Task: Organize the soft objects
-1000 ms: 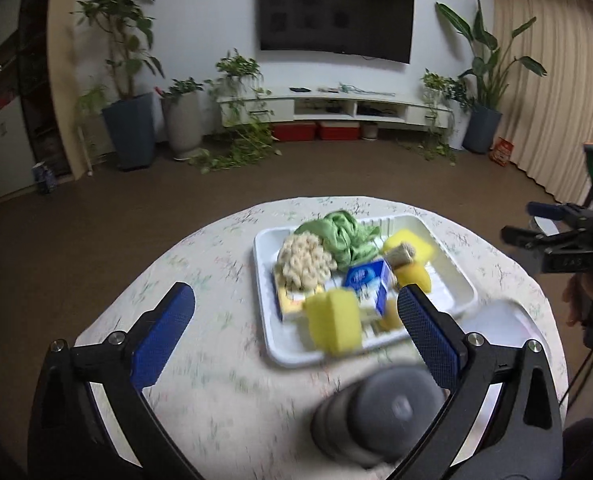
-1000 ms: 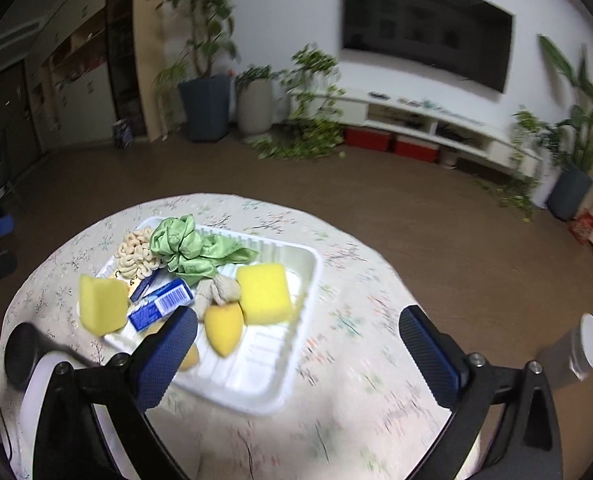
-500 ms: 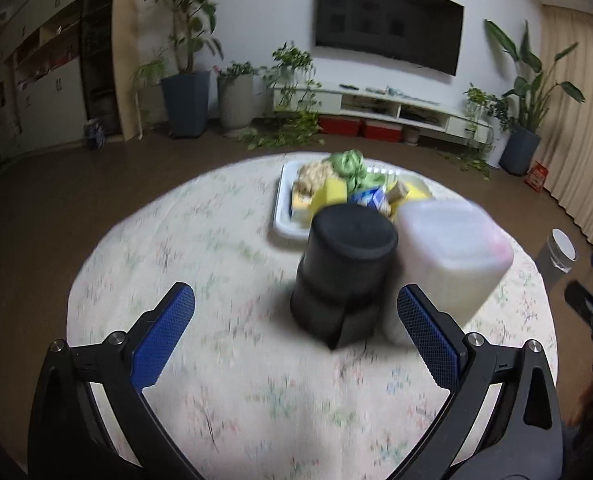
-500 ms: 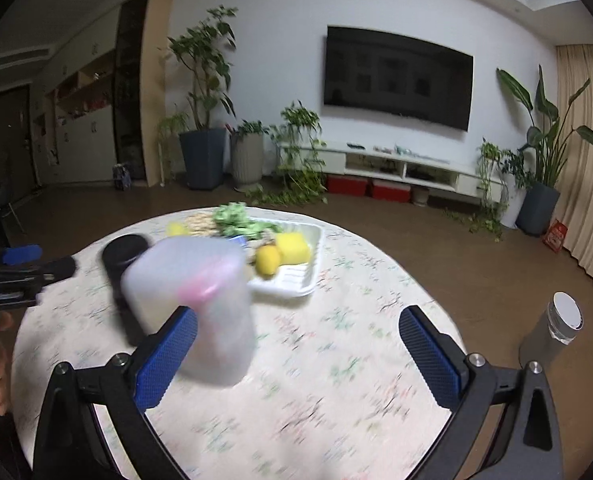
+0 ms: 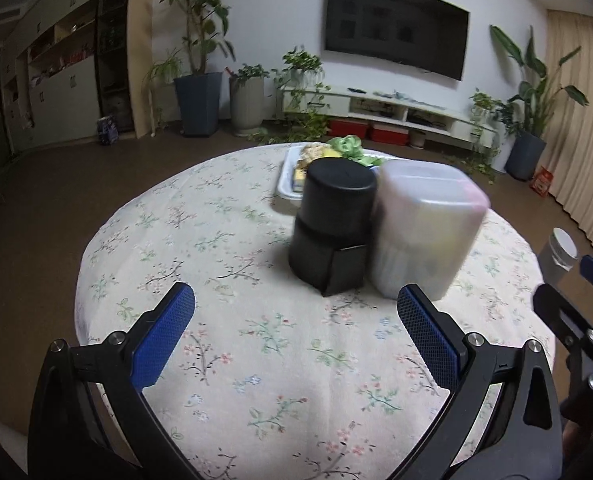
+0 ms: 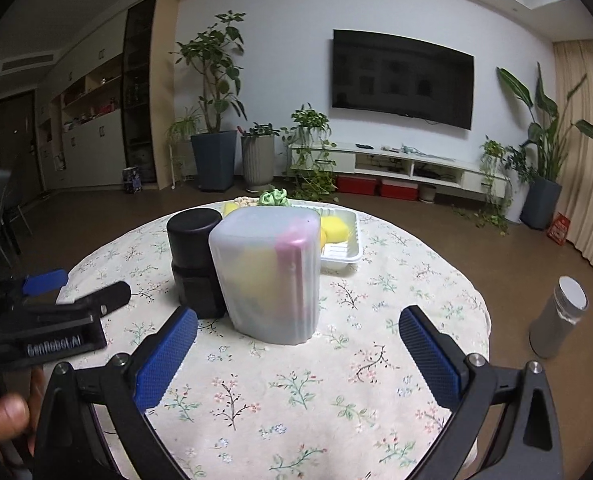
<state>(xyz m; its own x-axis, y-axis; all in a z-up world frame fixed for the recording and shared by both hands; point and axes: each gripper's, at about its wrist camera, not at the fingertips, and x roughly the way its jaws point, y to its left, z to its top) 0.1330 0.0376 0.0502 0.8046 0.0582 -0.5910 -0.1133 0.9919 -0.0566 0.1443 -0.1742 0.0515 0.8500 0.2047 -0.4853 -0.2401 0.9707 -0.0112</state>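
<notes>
Left hand-held gripper (image 5: 295, 320), right hand-held gripper (image 6: 296, 342): both spread wide, empty; frosted translucent plastic bin (image 6: 270, 274) at twelve o'clock; approach level, avoid black cylindrical canister (image 6: 194, 260).

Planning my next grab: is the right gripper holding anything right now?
No, the right gripper is open and empty, with bare tablecloth between its fingers and the translucent container standing beyond them.

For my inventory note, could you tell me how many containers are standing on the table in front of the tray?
2: the black cylindrical container on the left and the translucent lidded container right beside it. The white tray lies behind them; more may be hidden there.
</notes>
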